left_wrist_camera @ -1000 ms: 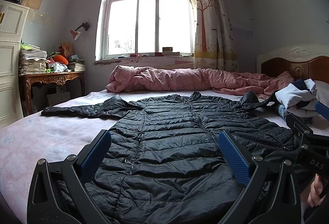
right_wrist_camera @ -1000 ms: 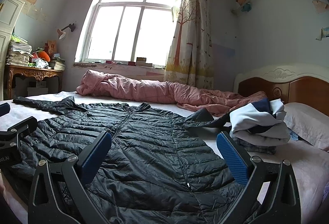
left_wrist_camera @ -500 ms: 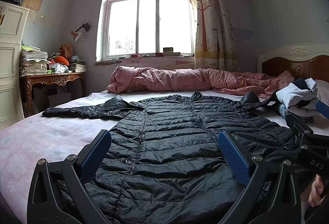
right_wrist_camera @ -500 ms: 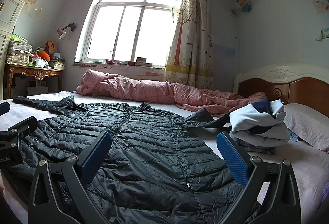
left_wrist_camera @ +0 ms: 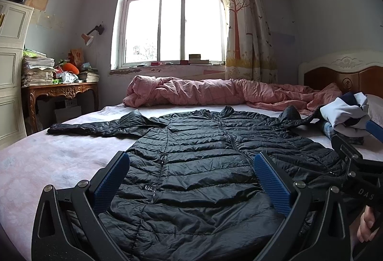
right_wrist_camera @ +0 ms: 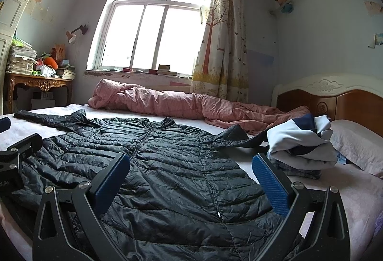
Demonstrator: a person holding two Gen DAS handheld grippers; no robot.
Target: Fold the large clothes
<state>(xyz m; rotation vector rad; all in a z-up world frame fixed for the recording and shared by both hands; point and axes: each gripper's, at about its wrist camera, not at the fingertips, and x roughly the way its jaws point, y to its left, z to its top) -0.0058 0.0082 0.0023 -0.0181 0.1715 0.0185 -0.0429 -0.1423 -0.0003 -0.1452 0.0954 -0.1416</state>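
Bed [left_wrist_camera: 47, 155] unchanged, black puffer jacket [left_wrist_camera: 203, 165] spread flat as before, both grippers still gaping

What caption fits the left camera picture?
Open left gripper hovers over black puffer jacket spread flat on the bed.

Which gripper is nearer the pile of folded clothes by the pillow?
Right. The right gripper hovers open over the black jacket's hem with the folded pile just beyond its right finger; the left gripper sits farther left, across the jacket.
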